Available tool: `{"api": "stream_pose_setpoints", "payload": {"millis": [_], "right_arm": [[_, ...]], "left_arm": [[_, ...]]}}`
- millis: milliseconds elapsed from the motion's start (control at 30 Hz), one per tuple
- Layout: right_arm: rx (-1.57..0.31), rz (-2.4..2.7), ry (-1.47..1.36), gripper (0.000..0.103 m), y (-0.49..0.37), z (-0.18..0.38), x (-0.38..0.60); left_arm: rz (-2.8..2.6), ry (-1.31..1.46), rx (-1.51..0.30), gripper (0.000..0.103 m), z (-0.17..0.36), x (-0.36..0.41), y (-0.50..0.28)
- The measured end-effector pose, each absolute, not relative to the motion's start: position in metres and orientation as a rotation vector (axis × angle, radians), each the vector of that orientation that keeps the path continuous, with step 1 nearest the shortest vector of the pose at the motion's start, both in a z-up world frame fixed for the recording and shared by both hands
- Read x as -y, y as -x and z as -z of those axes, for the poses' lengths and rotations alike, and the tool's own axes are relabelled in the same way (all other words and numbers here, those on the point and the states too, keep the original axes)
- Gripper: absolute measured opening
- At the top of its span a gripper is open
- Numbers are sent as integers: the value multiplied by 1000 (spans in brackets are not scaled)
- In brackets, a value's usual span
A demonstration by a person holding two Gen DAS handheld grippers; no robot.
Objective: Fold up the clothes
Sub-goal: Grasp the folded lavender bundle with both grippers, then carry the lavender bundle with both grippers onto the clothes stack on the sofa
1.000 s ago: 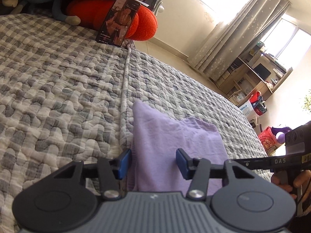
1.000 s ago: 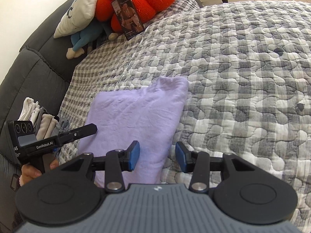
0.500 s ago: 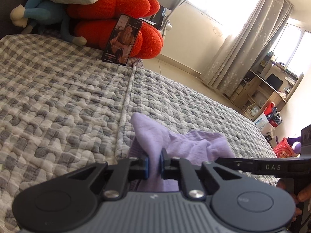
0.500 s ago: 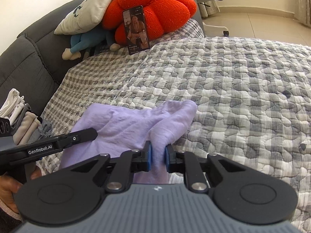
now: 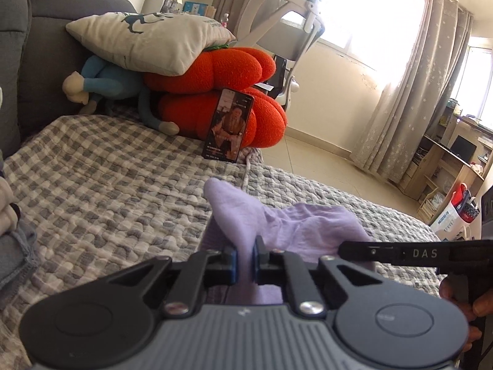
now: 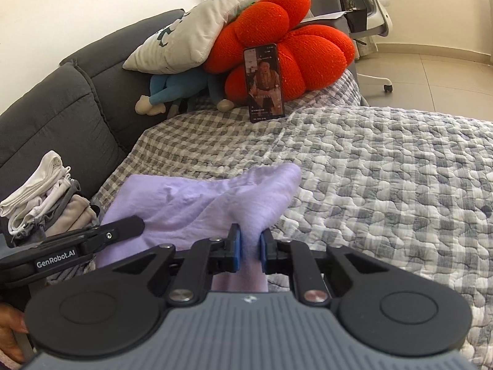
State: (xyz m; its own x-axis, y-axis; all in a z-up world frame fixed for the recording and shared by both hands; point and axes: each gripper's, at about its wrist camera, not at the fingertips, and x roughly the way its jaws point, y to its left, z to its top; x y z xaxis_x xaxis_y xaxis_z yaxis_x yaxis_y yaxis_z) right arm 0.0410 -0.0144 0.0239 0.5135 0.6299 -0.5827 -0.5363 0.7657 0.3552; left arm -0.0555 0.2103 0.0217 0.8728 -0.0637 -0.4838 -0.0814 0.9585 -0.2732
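Note:
A folded lilac garment (image 5: 295, 222) (image 6: 197, 197) lies on the grey checked quilt (image 5: 107, 191) (image 6: 385, 169). My left gripper (image 5: 245, 257) is shut on its near left edge, with the cloth pinched between the blue pads and pulled up into a peak. My right gripper (image 6: 249, 245) is shut on the near right edge in the same way. Each gripper shows in the other's view: the right gripper (image 5: 400, 251) at the right side, the left gripper (image 6: 89, 240) at the lower left. The near edge of the garment is lifted off the quilt between them.
A phone (image 5: 228, 126) (image 6: 265, 83) leans on a red cushion (image 5: 215, 92) (image 6: 286, 43) at the far end, beside a blue plush toy (image 5: 101, 86) and a pale pillow (image 5: 148, 37). A stack of folded clothes (image 6: 40, 197) sits at the left by the grey sofa back (image 6: 55, 114). An office chair (image 5: 289, 30) stands beyond.
Both grippers went from open around the garment's near edge to shut on it. They have since risen, pulling the cloth up into peaks, and both views have tilted up toward the cushions.

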Motion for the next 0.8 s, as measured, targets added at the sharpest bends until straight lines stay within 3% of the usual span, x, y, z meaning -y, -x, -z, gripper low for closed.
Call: {"api": "stream_pose_setpoints", "payload": {"millis": [800], "right_arm": [[-621, -1071, -73, 14, -58, -121, -187]], "left_arm": [[-394, 262, -295, 9, -132, -335, 138]]}}
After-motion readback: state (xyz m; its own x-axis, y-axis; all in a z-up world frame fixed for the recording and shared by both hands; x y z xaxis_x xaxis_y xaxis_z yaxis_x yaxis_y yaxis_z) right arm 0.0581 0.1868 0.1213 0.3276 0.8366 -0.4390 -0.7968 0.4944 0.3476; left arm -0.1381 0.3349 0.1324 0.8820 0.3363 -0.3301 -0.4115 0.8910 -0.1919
